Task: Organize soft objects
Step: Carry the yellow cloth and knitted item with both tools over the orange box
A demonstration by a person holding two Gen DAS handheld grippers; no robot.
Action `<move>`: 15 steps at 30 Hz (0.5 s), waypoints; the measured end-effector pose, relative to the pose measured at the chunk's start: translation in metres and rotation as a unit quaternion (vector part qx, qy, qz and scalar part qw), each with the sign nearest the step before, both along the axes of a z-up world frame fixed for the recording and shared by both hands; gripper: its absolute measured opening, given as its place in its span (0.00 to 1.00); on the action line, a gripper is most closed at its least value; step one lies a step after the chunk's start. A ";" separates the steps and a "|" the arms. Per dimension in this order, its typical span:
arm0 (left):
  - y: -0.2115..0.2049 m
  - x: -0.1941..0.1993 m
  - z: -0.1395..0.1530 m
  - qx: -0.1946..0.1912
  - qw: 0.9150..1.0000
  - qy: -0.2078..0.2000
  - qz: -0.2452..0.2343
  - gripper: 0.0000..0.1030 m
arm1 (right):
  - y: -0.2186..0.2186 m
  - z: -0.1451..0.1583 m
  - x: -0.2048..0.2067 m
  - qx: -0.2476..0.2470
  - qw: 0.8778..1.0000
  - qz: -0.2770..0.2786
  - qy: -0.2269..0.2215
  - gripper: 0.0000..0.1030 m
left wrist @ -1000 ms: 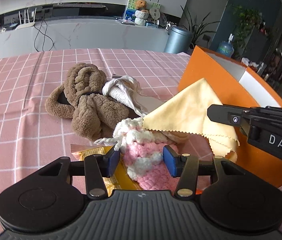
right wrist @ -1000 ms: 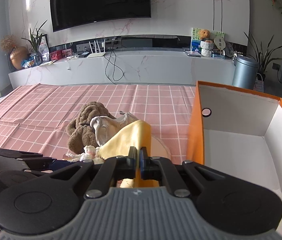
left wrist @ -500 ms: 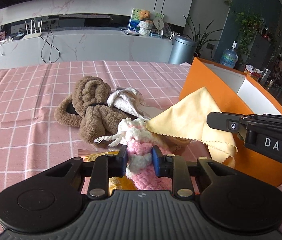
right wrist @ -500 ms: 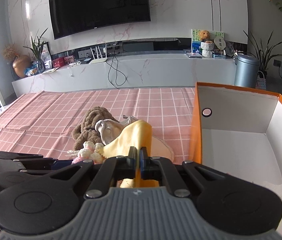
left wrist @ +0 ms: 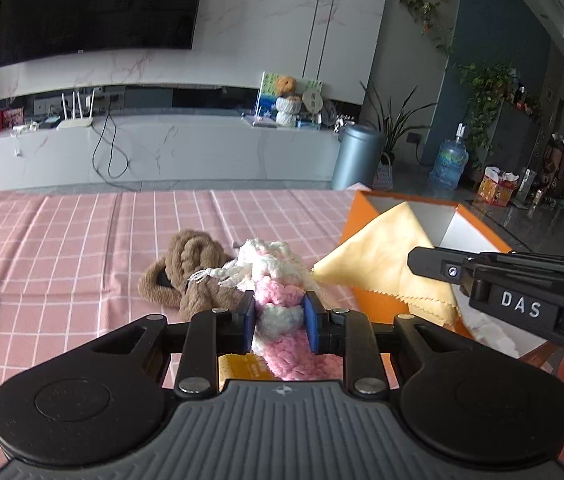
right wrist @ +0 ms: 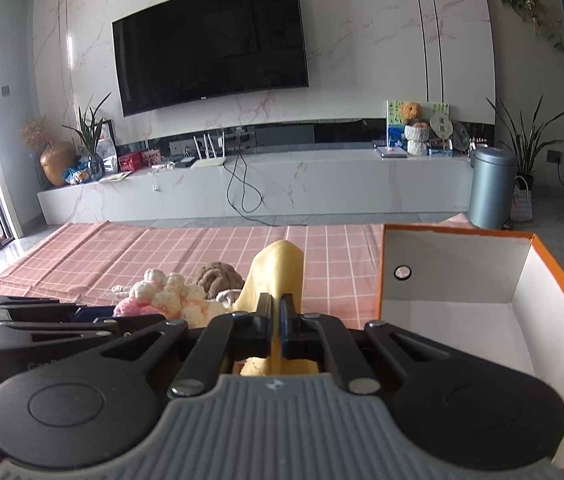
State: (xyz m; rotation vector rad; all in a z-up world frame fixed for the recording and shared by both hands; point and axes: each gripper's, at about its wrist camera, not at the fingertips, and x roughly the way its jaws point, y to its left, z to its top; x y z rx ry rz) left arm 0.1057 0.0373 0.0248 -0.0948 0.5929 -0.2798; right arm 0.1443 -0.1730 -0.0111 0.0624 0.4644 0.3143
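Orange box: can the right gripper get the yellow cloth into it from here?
Probably yes. The right gripper is shut on the yellow cloth, and the orange box sits open-topped just to its right, with nothing between them. The left gripper, clamping the pink-and-white knit, is on the other side.

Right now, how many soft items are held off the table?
2: pink-and-white knit piece in the left gripper, yellow cloth in the right gripper. Brown plush lies on the table.

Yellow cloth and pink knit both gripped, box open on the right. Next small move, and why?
Probably carry the right gripper, shut on the yellow cloth, rightward over the orange box and release. The box looks nearly empty, its near wall right beside the cloth. The left gripper, shut on the pink-and-white knit, can follow.
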 end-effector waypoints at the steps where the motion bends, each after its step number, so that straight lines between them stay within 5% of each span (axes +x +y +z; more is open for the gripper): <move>1: -0.002 -0.003 0.004 0.001 1.000 -0.006 -0.003 0.27 | -0.002 0.003 -0.004 0.001 1.000 -0.001 -0.005 0.01; 15: -0.060 -0.010 0.039 0.025 0.994 -0.062 -0.082 0.27 | -0.071 0.031 -0.029 0.017 0.999 -0.037 -0.026 0.01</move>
